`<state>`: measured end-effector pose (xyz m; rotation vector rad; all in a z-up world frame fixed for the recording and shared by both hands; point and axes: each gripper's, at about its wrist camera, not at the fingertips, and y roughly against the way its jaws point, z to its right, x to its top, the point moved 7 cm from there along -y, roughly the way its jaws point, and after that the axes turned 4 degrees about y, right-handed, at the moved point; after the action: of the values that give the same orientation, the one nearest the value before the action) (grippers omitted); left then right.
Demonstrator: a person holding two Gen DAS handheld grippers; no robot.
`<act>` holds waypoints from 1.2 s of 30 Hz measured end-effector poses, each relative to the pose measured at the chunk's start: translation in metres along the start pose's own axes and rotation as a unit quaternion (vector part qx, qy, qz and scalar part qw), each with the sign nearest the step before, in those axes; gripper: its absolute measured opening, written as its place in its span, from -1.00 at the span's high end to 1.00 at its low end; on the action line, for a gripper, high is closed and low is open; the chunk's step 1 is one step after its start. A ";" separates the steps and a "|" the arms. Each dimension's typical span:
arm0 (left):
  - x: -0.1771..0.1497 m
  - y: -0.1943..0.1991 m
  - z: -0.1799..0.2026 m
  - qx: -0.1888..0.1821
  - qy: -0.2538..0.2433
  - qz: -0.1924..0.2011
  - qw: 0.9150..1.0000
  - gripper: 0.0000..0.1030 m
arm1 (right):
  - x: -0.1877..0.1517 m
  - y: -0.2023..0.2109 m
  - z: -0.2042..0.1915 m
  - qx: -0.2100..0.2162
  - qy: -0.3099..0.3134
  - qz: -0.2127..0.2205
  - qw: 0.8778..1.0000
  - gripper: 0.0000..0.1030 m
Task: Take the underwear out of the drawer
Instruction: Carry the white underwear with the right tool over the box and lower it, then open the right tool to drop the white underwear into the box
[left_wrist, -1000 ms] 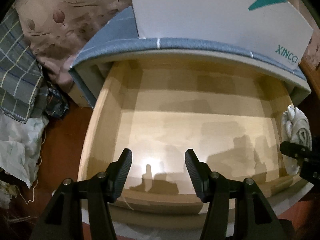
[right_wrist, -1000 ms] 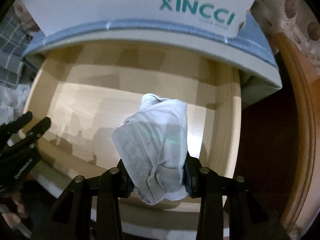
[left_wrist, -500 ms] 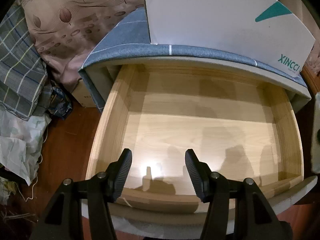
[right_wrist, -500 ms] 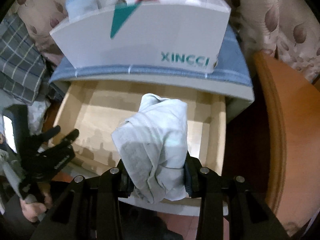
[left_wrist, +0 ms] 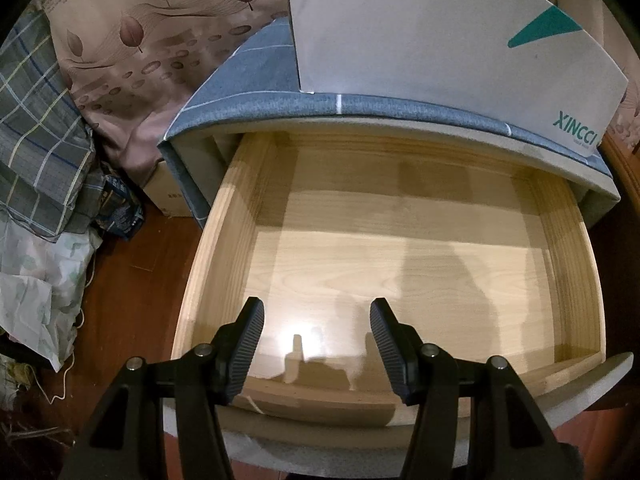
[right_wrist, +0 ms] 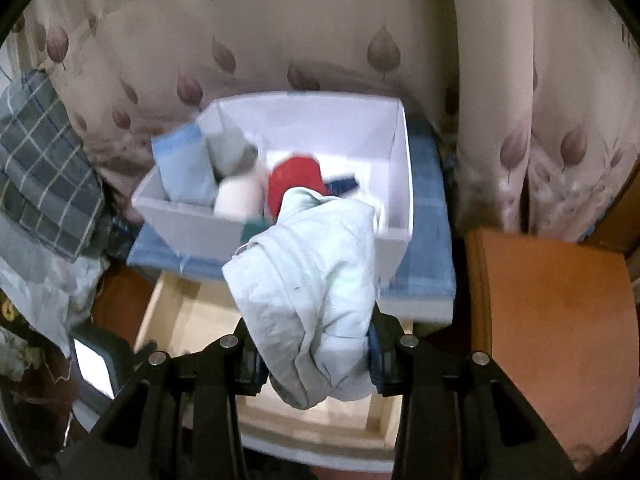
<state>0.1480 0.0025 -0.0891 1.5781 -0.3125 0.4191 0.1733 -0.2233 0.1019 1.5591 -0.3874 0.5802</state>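
Observation:
My right gripper [right_wrist: 314,360] is shut on a bunched pale mint underwear [right_wrist: 312,288] and holds it high above the open wooden drawer [right_wrist: 180,320], level with the white box [right_wrist: 396,184] on the cabinet top. The drawer [left_wrist: 568,240] in the left wrist view shows a bare wooden floor with nothing in it. My left gripper [left_wrist: 316,344] is open and empty, over the drawer's front edge.
The white XINCCI box [left_wrist: 420,32] stands on the blue-topped cabinet [left_wrist: 248,76] and holds several rolled clothes, one red [right_wrist: 296,180]. A leaf-print curtain [right_wrist: 380,32] hangs behind. Plaid cloth [left_wrist: 36,148] and bags lie left; an orange-brown wooden surface [right_wrist: 560,320] is right.
My right gripper has risen with the underwear, from inside the drawer to above the box's open top. My left gripper has drawn back slightly from the drawer.

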 end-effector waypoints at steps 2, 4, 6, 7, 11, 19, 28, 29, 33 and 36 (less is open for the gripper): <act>0.000 0.000 0.000 -0.002 0.000 0.001 1.000 -0.10 | 0.015 0.002 0.002 -0.004 -0.002 0.008 1.000 0.31; 0.000 0.000 0.000 0.000 0.001 0.001 1.000 -0.10 | 0.030 0.003 0.002 -0.009 -0.001 0.016 1.000 0.31; 0.000 0.000 0.001 -0.002 0.002 0.002 1.000 -0.10 | 0.042 0.003 0.003 -0.015 0.000 0.023 1.000 0.31; 0.001 0.001 0.001 -0.001 0.003 0.002 1.000 -0.10 | 0.051 0.002 0.003 -0.018 0.000 0.025 1.000 0.31; 0.001 0.001 0.001 -0.001 0.002 0.003 1.000 -0.10 | 0.078 -0.006 0.003 -0.034 0.007 0.035 0.999 0.31; 0.002 0.002 0.002 -0.001 0.004 0.004 1.000 -0.10 | 0.101 -0.052 0.010 -0.061 0.010 0.009 0.998 0.31; 0.002 0.003 0.002 -0.002 0.005 0.003 1.000 -0.10 | 0.110 -0.098 0.018 -0.088 0.017 -0.015 0.996 0.30; 0.002 0.003 0.002 -0.001 0.005 0.003 1.000 -0.10 | 0.111 -0.102 0.019 -0.089 0.017 -0.018 0.996 0.30; 0.002 0.003 0.001 -0.003 0.007 0.003 1.000 -0.10 | 0.110 -0.124 0.023 -0.090 0.012 -0.035 0.995 0.30; 0.002 0.003 0.000 -0.003 0.008 0.003 1.000 -0.10 | 0.106 -0.138 0.025 -0.089 0.008 -0.049 0.995 0.29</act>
<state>0.1485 0.0028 -0.0853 1.5679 -0.3057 0.4361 0.3412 -0.2266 0.0503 1.3928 -0.3391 0.4677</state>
